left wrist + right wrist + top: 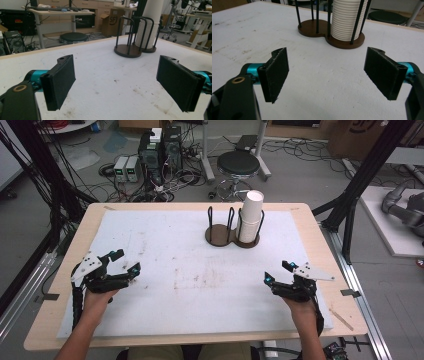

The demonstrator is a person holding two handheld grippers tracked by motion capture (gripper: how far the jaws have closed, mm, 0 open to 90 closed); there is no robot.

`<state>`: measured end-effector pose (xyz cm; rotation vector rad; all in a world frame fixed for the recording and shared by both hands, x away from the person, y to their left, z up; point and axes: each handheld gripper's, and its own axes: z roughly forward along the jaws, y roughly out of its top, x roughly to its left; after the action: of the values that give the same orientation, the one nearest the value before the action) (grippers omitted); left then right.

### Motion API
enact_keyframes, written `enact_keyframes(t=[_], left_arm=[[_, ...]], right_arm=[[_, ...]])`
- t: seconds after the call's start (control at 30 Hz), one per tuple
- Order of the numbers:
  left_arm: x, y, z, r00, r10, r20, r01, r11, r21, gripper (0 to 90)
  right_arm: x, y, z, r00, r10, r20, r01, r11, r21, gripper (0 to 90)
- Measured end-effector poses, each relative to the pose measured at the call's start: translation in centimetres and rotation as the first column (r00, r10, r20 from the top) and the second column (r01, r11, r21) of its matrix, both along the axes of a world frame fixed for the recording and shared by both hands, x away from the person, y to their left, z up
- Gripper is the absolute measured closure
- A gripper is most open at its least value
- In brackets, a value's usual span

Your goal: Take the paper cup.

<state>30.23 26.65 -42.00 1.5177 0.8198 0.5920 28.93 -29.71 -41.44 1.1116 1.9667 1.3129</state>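
White paper cups (251,217) stacked in wire holder (232,236) | carton (111,23) reads "SF" (partly) | both claws apart, empty

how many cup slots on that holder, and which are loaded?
2. The holder at the table's far middle has two ringed slots side by side: the left slot is empty, the right slot carries the stack of white cups. Both grippers sit open, well short of it.

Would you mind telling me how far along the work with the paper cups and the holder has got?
Nothing looks done yet. The stack of paper cups stands in one bay of the two-bay holder; the other bay is empty. Nothing is in hand: the left hand-held gripper and the right hand-held gripper are both open, apart from the holder, above the white mat. Any cup handling is still to come.
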Motion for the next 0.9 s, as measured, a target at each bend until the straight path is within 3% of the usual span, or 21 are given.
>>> enact_keyframes(t=[0.4, 0.53, 0.63, 0.73, 0.9], left_arm=[[-0.1, -0.4, -0.1, 0.9999, -0.013, -0.001, 0.013, 0.9998, 0.015, 15.3], [-0.1, -0.5, -0.1, 0.9998, -0.020, -0.004, 0.020, 0.9992, 0.036, 15.3], [-0.6, -0.6, -0.1, 0.9998, -0.018, 0.000, 0.018, 0.9995, 0.025, 15.3], [-0.7, -0.4, 0.0, 0.9998, -0.018, 0.004, 0.018, 0.9996, 0.022, 15.4], [-0.7, -0.2, 0.0, 0.9998, -0.018, -0.002, 0.018, 0.9997, 0.013, 15.4]], right_arm=[[0.4, -0.2, 0.0, 1.0000, 0.001, -0.002, -0.001, 1.000, 0.016, 20.4], [0.6, 0.2, 0.0, 0.9997, 0.018, -0.016, -0.018, 1.000, -0.011, 20.4], [0.6, 0.4, 0.2, 0.9995, 0.019, -0.024, -0.020, 1.000, -0.013, 20.3], [0.8, 0.9, 0.9, 0.9994, 0.033, 0.012, -0.033, 0.999, -0.025, 20.4], [1.4, 1.4, 1.8, 0.9986, 0.049, 0.019, -0.049, 0.999, -0.016, 20.3]])
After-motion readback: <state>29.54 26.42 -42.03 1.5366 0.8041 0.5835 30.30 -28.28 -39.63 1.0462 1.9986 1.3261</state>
